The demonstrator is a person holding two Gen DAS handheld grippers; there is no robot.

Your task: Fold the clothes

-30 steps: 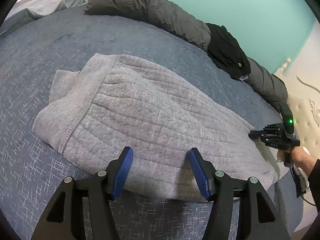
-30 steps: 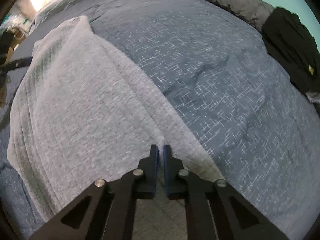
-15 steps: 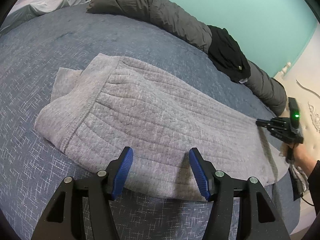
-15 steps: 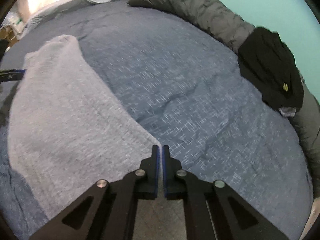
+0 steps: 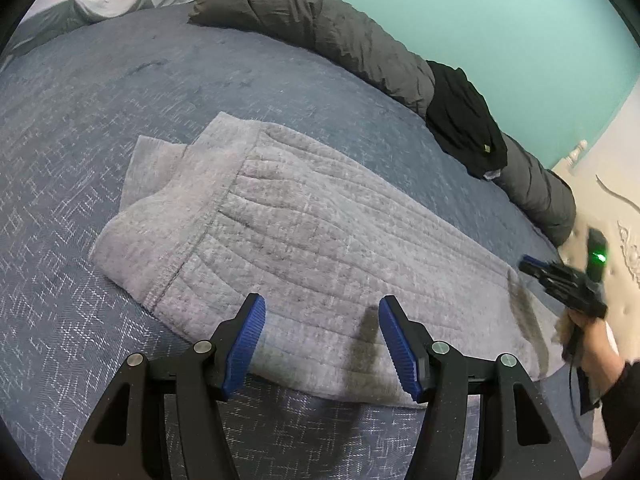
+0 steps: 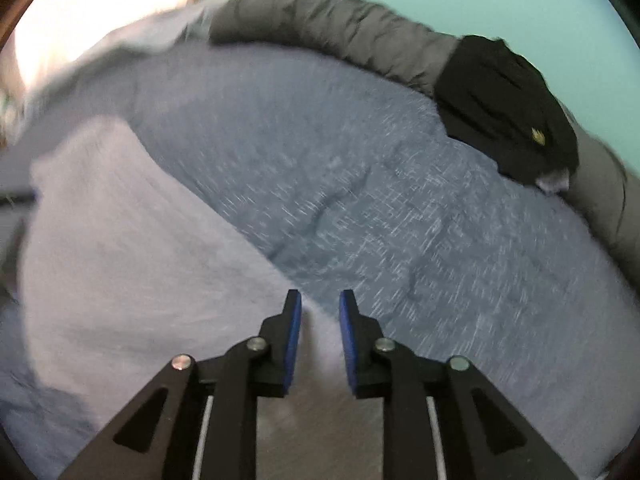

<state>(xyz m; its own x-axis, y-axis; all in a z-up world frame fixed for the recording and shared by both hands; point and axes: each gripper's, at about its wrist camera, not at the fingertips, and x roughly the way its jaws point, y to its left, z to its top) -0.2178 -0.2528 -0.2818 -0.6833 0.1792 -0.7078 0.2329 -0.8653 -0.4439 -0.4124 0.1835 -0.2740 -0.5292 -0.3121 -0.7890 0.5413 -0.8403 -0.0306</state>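
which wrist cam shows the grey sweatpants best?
Left wrist: the grey ribbed sweatpants lie sharp and nearly whole on the blue bedspread, waistband seam visible. Right wrist shows them motion-blurred, only one end, partly behind the right gripper.

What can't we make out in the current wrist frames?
- Right wrist view: motion blur smears the grey garment; its weave and edges are unreadable.
- Left wrist view: the right gripper is blurred at the frame edge; its jaw gap cannot be read there.
- Both views: the small logo on the black garment is too small to read.
- Left wrist view: the left gripper covers the grey garment's near edge.
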